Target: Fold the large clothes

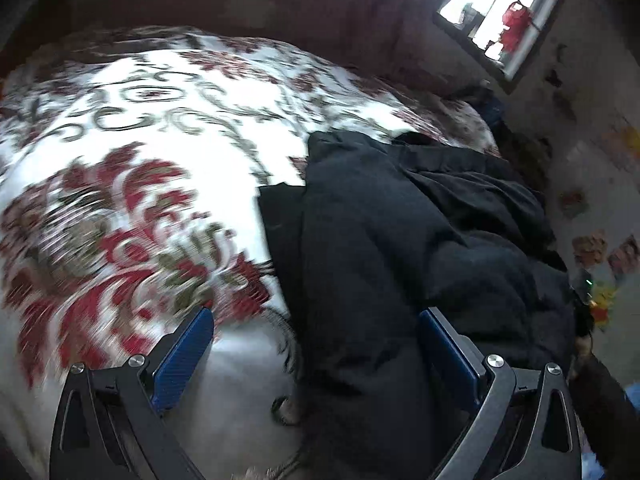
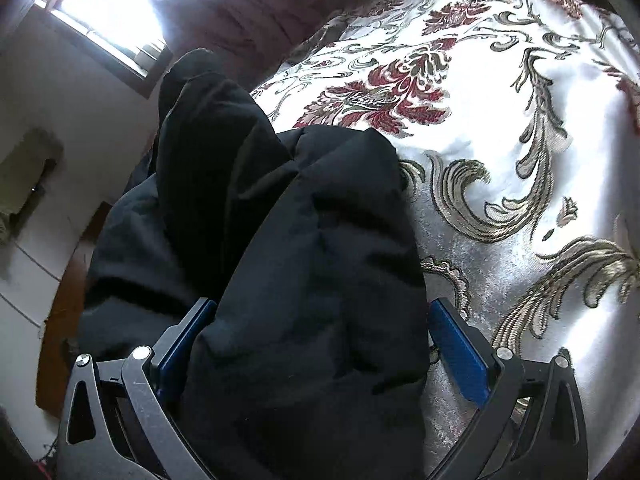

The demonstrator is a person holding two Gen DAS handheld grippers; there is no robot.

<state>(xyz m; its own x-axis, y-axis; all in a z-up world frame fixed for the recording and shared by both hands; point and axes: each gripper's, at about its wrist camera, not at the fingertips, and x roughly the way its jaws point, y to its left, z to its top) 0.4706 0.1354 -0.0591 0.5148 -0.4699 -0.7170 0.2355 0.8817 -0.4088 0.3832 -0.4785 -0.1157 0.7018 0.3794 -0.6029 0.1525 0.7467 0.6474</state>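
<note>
The garment (image 1: 420, 240) lies on the bedspread (image 1: 140, 140) along the bed's right side in the left wrist view, reaching from near to far. A window (image 1: 500, 16) sits on the far wall beyond it.

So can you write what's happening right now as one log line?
left gripper: open, above black garment | right gripper: open, garment between fingers | garment: bunched on floral bedspread

We are looking at a bed under a white spread (image 2: 500, 128) with red and olive flowers. Daylight is pouring through a dark-framed window (image 1: 500, 20) in a pale wall (image 2: 60, 112). A white tiled floor (image 2: 20, 300) is showing beside the bed.
</note>
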